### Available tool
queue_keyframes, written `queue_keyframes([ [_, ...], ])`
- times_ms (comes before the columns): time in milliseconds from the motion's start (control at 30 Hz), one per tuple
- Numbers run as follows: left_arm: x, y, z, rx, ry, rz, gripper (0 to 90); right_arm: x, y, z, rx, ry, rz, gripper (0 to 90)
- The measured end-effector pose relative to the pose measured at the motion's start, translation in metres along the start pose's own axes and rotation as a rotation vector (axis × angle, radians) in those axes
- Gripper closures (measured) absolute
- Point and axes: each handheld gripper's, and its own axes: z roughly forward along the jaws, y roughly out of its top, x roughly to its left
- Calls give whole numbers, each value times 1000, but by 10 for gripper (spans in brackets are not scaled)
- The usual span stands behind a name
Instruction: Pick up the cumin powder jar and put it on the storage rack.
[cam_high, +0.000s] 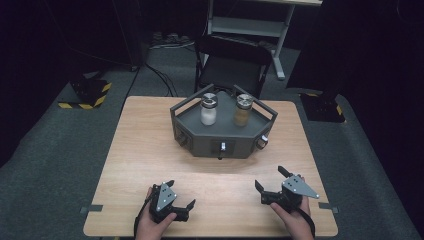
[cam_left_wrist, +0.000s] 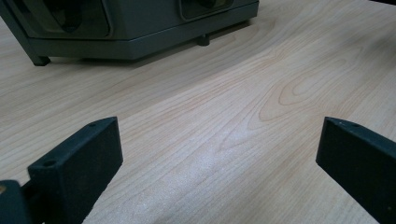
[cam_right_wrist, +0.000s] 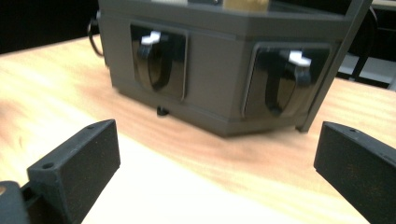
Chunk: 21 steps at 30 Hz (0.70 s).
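Two grippers rest low over the near edge of the wooden table (cam_high: 150, 145), each held in one of the person's hands, and both stand with jaws spread wide and nothing between them. In the high view the left gripper (cam_high: 180, 194) sits at about seven o'clock from the table's middle, the right gripper (cam_high: 270, 178) at about five o'clock, well apart from each other. The grey angular tray (cam_high: 220, 137) stands toward twelve o'clock, near the far edge. On it stand two jars with metal lids, just beside each other: the white-filled jar (cam_high: 208, 109) at the left and the brown-filled jar (cam_high: 243, 110) at the right. Black knobs with white marks (cam_right_wrist: 156, 53) sit in the tray's front panels, facing the right gripper's jaws.
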Motion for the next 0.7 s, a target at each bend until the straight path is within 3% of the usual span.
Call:
queue_keyframes([
  [367,0,1,0,7,0,2,8,1,-16,0,126,-10,2,6],
  [467,-1,1,0,8,3,5,8,1,-14,1,169,0,-21,9],
  [700,-6,3,-1,21,10,35,8,6,-12,-1,185,-3,-59,7],
])
